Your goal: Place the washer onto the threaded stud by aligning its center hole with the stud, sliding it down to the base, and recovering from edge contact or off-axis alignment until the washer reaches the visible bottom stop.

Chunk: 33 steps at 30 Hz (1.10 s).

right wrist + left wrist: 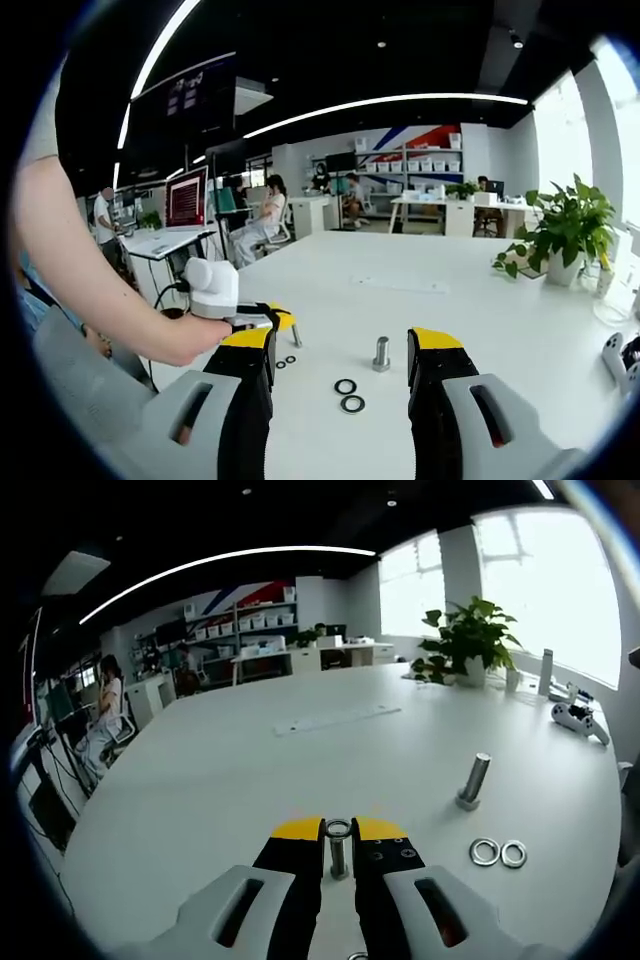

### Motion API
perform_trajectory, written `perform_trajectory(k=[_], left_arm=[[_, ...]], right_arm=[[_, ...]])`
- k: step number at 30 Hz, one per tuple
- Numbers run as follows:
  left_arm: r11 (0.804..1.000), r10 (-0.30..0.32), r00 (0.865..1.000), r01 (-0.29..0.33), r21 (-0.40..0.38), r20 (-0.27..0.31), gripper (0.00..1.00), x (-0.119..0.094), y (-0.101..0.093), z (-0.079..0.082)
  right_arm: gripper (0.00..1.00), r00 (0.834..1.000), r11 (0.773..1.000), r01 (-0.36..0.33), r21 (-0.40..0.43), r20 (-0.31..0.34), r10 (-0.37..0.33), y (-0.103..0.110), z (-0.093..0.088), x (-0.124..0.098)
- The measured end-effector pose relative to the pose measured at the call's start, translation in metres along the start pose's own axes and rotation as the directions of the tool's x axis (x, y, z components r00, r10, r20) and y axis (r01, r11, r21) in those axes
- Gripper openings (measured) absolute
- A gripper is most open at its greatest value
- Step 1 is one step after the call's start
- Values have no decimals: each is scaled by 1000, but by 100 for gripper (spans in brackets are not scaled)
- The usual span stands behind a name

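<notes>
My left gripper (338, 838) is shut on an upright threaded stud (338, 858), and a washer (338, 828) sits around the stud's top. A second stud (473, 780) stands free on the white table (230, 770), to the right and farther off. Two loose washers (498, 853) lie side by side near it. In the right gripper view my right gripper (340, 352) hangs open above the table with nothing between its fingers. Beyond it stand the free stud (381, 353) and the two washers (349, 395). A hand holds the left gripper (262, 325) at the left.
A potted plant (468, 640) and a white game controller (580, 720) sit at the table's far right. A long pale strip (338, 720) lies mid-table. Two small rings (285, 361) lie under the left gripper. People sit at desks beyond the table's left edge.
</notes>
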<state>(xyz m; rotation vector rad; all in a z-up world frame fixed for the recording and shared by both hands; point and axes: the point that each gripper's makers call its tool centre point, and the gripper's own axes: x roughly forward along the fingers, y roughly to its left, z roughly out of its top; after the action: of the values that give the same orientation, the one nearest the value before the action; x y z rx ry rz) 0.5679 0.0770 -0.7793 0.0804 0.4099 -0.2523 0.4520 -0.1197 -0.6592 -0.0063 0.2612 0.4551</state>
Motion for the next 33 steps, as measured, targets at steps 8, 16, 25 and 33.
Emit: perform_trajectory(k=[8,16,25,33], left_arm=[[1000,3,1000,-3,4,-14,8,2,1,-5],[1000,7,1000,-7,-1,-17,8,2,1,-6],[1000,6,999,-6,5,-31,8,3,2,-9],[1000,-16,999,16,5,-40,6,0,1,-11]], right_arm=[[55,1000,1000,0,4,1,0,0,0,0],[55,1000,1000,1,5,1,-1,0,0,0],[55,1000,1000,-2,7,-1,2,0,0,0],[55,1000,1000,-4,5,-2,4,0,-1,0]])
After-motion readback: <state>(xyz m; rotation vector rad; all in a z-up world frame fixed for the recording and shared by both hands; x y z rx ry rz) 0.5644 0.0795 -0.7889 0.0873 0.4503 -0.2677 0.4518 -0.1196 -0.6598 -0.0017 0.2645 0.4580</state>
